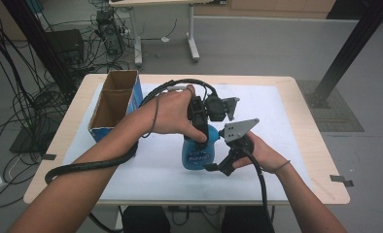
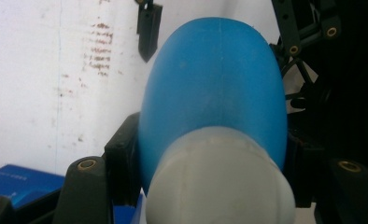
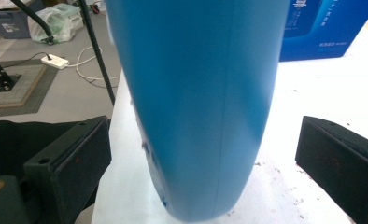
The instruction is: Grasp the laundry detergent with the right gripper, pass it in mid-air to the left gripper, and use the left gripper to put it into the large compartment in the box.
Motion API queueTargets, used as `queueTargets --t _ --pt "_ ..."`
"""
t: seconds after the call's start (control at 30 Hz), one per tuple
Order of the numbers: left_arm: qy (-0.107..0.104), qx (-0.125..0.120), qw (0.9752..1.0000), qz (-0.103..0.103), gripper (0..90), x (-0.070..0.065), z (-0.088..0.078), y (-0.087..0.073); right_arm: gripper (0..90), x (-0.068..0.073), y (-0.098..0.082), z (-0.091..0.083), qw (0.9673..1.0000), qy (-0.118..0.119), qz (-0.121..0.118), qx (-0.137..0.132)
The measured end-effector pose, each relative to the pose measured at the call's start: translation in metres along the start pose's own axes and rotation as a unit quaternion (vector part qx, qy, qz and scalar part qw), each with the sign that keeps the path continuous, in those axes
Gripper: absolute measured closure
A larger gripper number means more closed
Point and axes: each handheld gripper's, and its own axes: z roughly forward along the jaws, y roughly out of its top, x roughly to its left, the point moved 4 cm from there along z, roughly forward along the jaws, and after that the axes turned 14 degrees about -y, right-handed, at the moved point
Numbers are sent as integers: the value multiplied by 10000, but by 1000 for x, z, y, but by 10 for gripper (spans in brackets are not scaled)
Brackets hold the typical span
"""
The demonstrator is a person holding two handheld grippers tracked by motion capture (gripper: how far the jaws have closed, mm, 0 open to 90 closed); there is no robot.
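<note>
The left gripper (image 1: 200, 132) holds the blue bottle (image 1: 195, 154) tight; the right gripper (image 1: 213, 167), at its 3 o'clock, has wide fingers.

Lab or test room: cable tangle (image 1: 24, 92) on grey floor, black frame posts (image 1: 355, 46), bare worktable (image 1: 306, 97)

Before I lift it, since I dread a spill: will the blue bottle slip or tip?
The blue bottle looks smooth and rounded, so it may slip. It stands tall and narrow on the white mat, so a sideways push could tip it. The left tongs clamp its upper part; the right tongs straddle it, open.
</note>
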Motion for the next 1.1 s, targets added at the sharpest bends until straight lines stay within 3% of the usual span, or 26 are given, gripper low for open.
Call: queueTargets --t 0.27,0.4,0.67,0.7,0.8,0.83,0.87,0.9,0.97,1.0,1.03,1.07,1.1 --pt "124 -129 9990 -418 375 3 -14 -2 34 -2 -4 -5 9999 -143 5 67" --pt "213 -323 9966 -731 375 4 -26 -6 34 -3 -6 -9 9997 -220 84 103" --pt "235 -509 9929 -1048 376 5 -44 -9 35 -6 -12 -13 9991 -368 160 137" --pt "248 -592 9908 -1191 376 6 -47 -10 35 -6 -13 -13 9990 -387 182 142" --pt "282 -649 9887 -1320 376 6 -51 -11 35 -7 -15 -14 9989 -414 201 133" --pt "308 -681 9857 -1511 376 7 -55 -11 35 -7 -16 -14 9987 -437 230 139" --pt "328 -697 9849 -1553 376 7 -56 -11 35 -7 -17 -15 9986 -457 244 137" --pt "333 -751 9821 -1697 376 8 -58 -12 35 -7 -17 -15 9985 -466 252 141" --pt "339 -805 9791 -1836 376 10 -63 -14 35 -8 -18 -15 9984 -485 263 137" --pt "339 -805 9791 -1836 376 10 -63 -14 35 -8 -18 -15 9984 -485 263 137" --pt "342 -876 9760 -1963 376 12 -68 -17 35 -9 -18 -16 9983 -501 271 132" --pt "336 -886 9750 -2012 376 13 -70 -18 35 -9 -18 -16 9982 -511 275 127" --pt "346 -962 9717 -2128 376 14 -74 -21 35 -9 -18 -17 9981 -522 289 128"
